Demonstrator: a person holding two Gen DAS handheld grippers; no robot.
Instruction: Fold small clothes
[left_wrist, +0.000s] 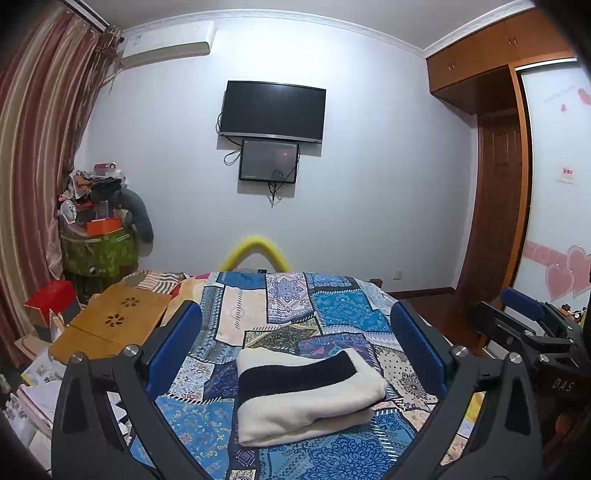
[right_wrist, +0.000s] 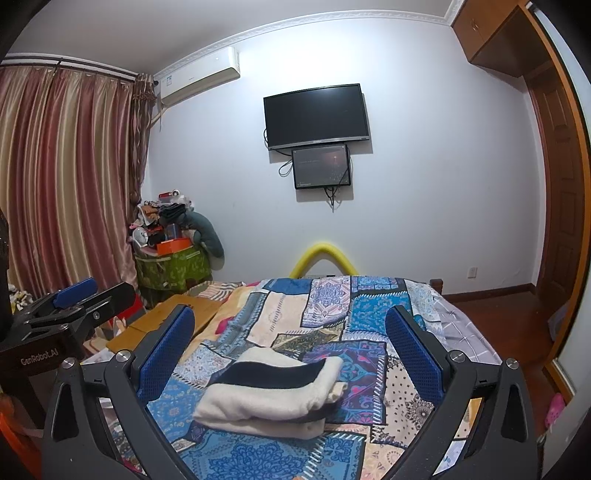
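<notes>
Left wrist view shows the left gripper (left_wrist: 295, 332) spread wide, holding nothing, above a folded cream garment with a dark band (left_wrist: 308, 391) on the patchwork bedspread (left_wrist: 332, 306). Its long axis runs left to right. The right gripper (right_wrist: 290, 332) likewise gapes empty; bare bedspread surrounds the bundle.
</notes>
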